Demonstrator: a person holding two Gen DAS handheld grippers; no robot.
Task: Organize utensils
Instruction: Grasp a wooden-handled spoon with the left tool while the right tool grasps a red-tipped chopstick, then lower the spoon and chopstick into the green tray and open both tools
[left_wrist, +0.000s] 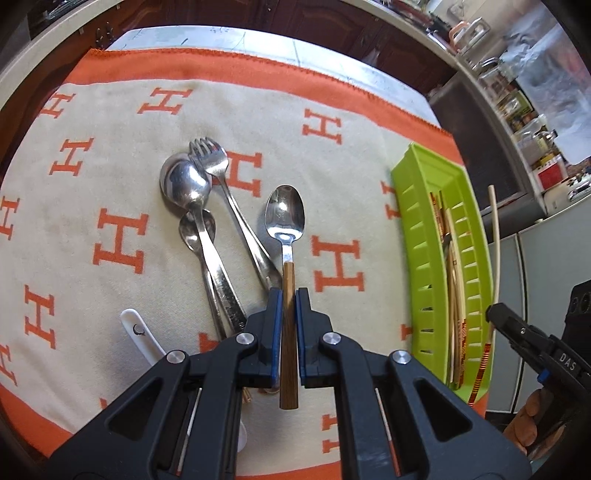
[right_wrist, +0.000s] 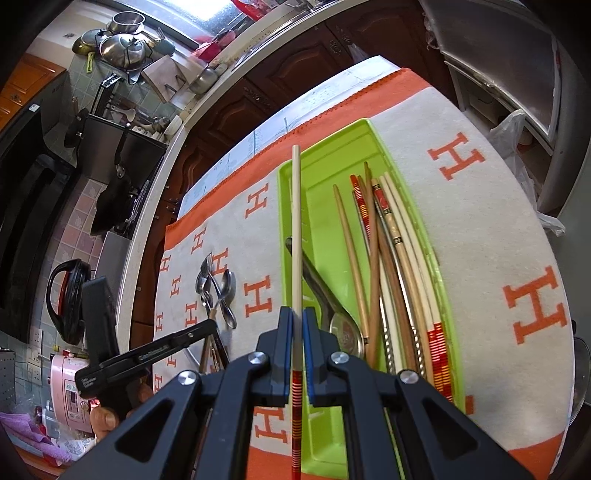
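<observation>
While the beige cloth (left_wrist: 92, 192) with orange H marks fills the left wrist view, a shiny steel pile of spoons and a fork (left_wrist: 207, 206) lies centre-left. Left gripper (left_wrist: 289, 295), tilted steeply down at lower centre, is clamped on the wood-handled spoon (left_wrist: 285, 218), bowl forward. Slotted lime plastic tray (left_wrist: 436, 236) at right holds chopsticks (right_wrist: 388, 266) and a ladle-like spoon (right_wrist: 332, 306). Right gripper (right_wrist: 297, 314), angled down over the tray's left rim, pinches a cream chopstick (right_wrist: 296, 221) with a red-striped end.
</observation>
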